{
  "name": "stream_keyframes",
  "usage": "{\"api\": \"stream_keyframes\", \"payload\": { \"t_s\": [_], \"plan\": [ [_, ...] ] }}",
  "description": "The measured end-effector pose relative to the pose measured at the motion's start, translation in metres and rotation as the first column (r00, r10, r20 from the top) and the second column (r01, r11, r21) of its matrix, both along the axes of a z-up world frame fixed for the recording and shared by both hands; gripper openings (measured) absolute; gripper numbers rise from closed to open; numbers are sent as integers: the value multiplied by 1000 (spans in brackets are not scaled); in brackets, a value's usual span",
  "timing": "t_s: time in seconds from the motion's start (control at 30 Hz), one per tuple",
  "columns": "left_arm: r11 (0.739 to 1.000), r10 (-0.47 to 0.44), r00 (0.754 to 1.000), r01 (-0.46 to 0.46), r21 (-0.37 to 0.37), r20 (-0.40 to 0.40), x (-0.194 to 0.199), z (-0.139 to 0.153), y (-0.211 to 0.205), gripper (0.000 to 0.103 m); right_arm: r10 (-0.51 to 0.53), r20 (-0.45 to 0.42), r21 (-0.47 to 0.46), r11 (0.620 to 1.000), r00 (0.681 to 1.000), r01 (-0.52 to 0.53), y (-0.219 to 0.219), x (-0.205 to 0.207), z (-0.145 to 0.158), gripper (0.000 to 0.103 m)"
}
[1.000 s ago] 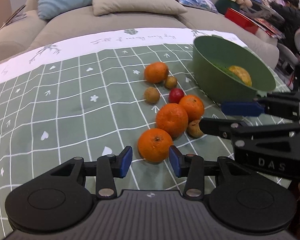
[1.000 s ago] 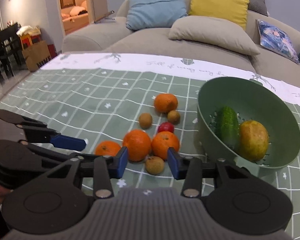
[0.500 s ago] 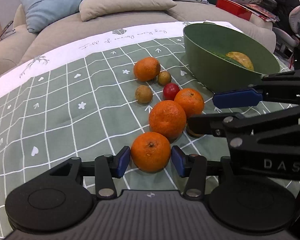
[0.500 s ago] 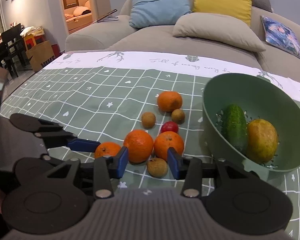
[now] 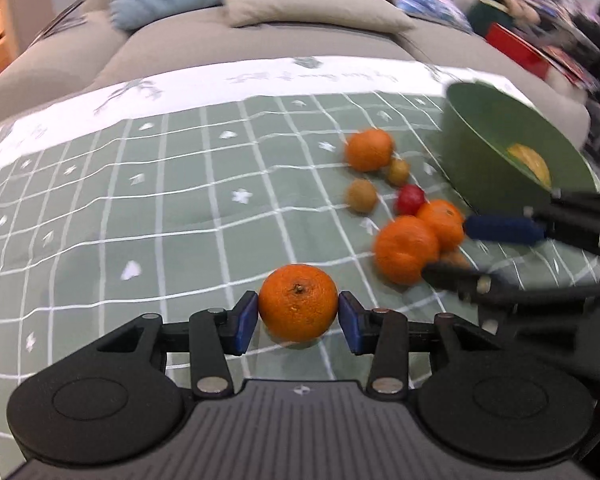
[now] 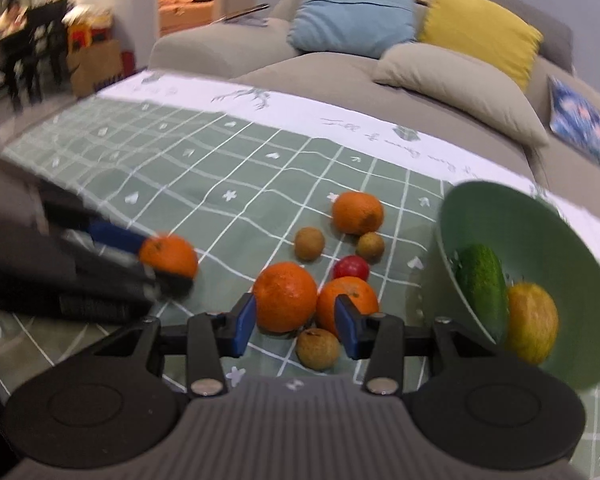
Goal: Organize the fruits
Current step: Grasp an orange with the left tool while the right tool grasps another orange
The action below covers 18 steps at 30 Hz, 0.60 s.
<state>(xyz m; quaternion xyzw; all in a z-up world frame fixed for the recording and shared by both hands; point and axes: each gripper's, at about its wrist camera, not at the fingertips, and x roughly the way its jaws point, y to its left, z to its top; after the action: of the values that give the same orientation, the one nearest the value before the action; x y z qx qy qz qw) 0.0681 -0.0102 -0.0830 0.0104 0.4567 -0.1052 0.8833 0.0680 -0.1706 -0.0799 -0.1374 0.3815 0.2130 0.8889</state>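
My left gripper (image 5: 298, 318) is shut on an orange (image 5: 298, 302) and holds it just off the green checked cloth; it also shows in the right wrist view (image 6: 168, 255). My right gripper (image 6: 295, 322) is open, its blue pads beside two oranges (image 6: 286, 297) (image 6: 347, 300), with a small brown fruit (image 6: 317, 349) just below them. Further back lie a red fruit (image 6: 351, 267), two small brown fruits (image 6: 309, 243) and another orange (image 6: 357, 213). The green bowl (image 6: 579, 264) at right holds a cucumber (image 6: 481, 286) and a yellow fruit (image 6: 531, 322).
A grey sofa (image 6: 339, 76) with blue, yellow and beige cushions runs along the table's far edge. A dark table and a cardboard box (image 6: 96, 66) stand at far left. The cloth's left half (image 5: 120, 220) bears no objects.
My left gripper closed on the nearest orange and lifted it away from the pile, to the left. My right gripper moved closer to the two middle oranges.
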Motion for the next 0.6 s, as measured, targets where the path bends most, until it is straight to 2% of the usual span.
{"api": "stream_keyframes", "payload": {
  "t_s": [0.17, 0.33, 0.57, 0.6],
  "plan": [
    [999, 29, 999, -28, -26, 14, 1, 11, 10, 49, 69, 35, -127, 990, 997, -64, 22, 1, -11, 41],
    [999, 27, 1000, -27, -30, 9, 0, 11, 11, 49, 137, 77, -250, 961, 988, -114, 40, -2, -21, 43],
    [999, 31, 999, -31, -36, 5, 0, 10, 13, 49, 179, 101, -345, 929, 979, -134, 50, -3, -30, 45],
    [999, 33, 999, -33, -36, 6, 0, 10, 14, 49, 181, 103, -352, 926, 978, -134, 50, -3, -31, 43]
  ]
}}
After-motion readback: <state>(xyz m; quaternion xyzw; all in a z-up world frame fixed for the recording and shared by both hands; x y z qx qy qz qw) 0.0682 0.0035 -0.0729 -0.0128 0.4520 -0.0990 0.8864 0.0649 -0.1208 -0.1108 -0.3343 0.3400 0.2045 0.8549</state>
